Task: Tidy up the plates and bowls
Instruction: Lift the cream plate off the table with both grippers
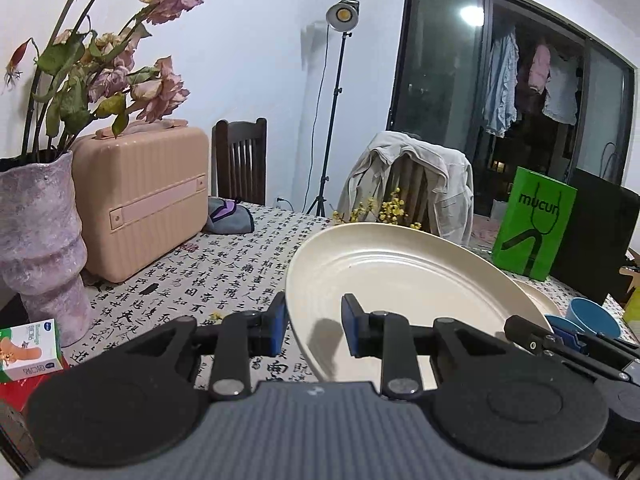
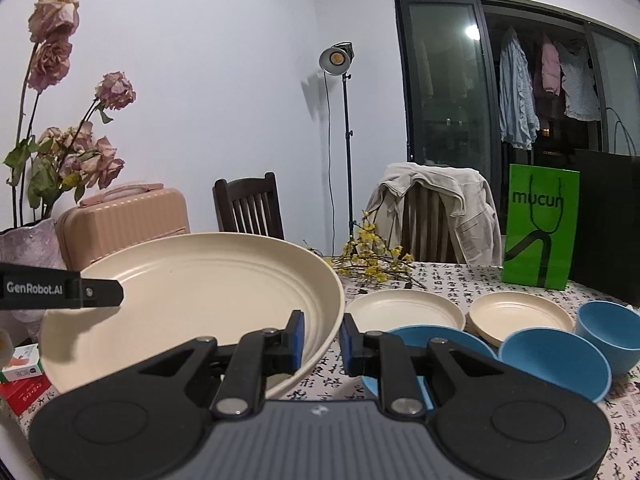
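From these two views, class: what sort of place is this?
Probably a home dining room: a clothed table with plates, wooden chairs, and laundry hanging beyond glass doors.

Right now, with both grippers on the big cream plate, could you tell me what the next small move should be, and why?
Probably carry the large cream plate level towards the two small cream plates and set it down near them. The left gripper and right gripper each pinch its rim on opposite sides, and it hangs tilted above the tablecloth. Three blue bowls crowd the near right, so stay clear of them.
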### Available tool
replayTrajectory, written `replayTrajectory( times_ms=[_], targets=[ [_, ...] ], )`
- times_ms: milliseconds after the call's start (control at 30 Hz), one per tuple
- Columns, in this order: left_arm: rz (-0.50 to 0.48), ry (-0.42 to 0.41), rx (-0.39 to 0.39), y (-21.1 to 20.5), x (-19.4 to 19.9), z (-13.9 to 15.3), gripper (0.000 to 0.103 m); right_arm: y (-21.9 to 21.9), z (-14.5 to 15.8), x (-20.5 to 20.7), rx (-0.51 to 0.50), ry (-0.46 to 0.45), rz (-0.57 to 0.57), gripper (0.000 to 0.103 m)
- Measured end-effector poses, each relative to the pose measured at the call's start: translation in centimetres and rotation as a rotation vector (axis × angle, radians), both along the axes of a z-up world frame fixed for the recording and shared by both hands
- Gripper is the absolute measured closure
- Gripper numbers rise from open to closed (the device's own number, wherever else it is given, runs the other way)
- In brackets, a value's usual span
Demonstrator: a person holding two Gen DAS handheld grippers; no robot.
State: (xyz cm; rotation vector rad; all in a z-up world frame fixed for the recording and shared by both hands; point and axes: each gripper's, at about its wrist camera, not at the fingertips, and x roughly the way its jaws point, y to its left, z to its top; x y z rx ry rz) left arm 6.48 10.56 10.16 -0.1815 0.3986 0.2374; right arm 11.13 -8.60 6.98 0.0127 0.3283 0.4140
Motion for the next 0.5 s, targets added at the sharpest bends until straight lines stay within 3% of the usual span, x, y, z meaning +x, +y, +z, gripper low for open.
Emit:
replayTrajectory(
  times_ms=[500],
  targets=[
    [-0.038,-0.027,0.018,-3.7,-3.4,0.2,0.075,-3.8,0.0,-3.9,0.020,-0.021,-0.040,0.085]
  ],
)
